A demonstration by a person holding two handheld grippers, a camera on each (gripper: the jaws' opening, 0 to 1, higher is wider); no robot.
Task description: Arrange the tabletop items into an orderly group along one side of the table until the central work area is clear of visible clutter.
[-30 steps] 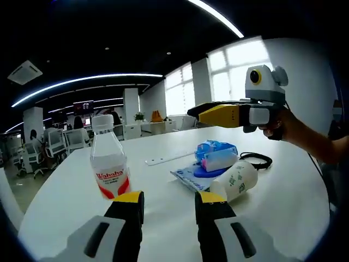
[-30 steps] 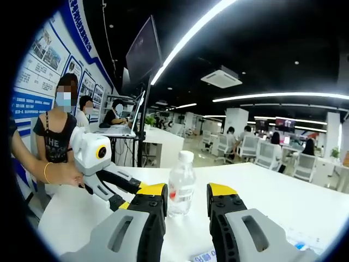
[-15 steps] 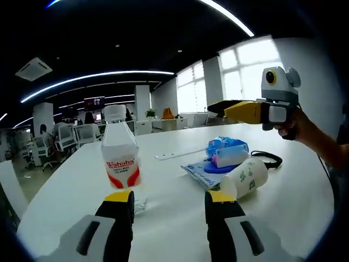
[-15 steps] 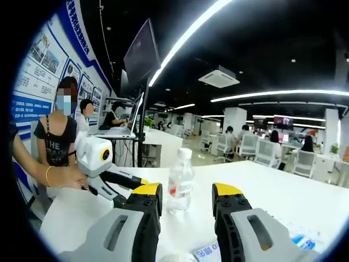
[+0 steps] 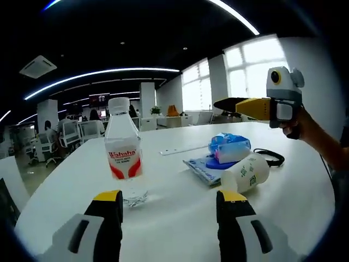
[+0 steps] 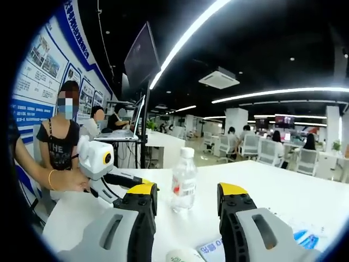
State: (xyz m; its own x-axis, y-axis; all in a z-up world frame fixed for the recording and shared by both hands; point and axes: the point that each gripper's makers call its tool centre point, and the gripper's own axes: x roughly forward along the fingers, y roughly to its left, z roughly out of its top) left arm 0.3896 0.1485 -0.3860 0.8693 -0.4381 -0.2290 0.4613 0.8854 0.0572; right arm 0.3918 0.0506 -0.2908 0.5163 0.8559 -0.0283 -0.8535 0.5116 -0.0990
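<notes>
Two grippers over one round white table (image 5: 305,191), items ordered big to small. Table top is pale and wide; the clutter sits mid-top and toward the window side in the left gripper view.

Water bottle (image 5: 123,147) w/ red label stands upright, long axis vertical, just ahead of the left gripper (image 5: 169,199) and off toward its left jaw, not btwn the jaws. Left gripper jaws spread wide, holding nothing. In the right gripper view the same bottle (image 6: 184,180) sits ahead, roughly centred btwn the jaws of the right gripper (image 6: 186,194), also spread wide and holding nothing, but farther off.

Paper cup (image 5: 246,173) lies on its side, long axis across the left gripper view, ahead of the right-hand jaw. Beside it a blue packet (image 5: 229,148) on a flat blue sheet (image 5: 199,168), then a black cable loop (image 5: 268,157), a thin white strip (image 5: 182,150), and a small crumpled bit (image 5: 135,200) at the bottle's base.

Judgement: left gripper looks nearer the bottle; a slight shift toward its left jaw side would centre it for a grasp across the upright body.
</notes>
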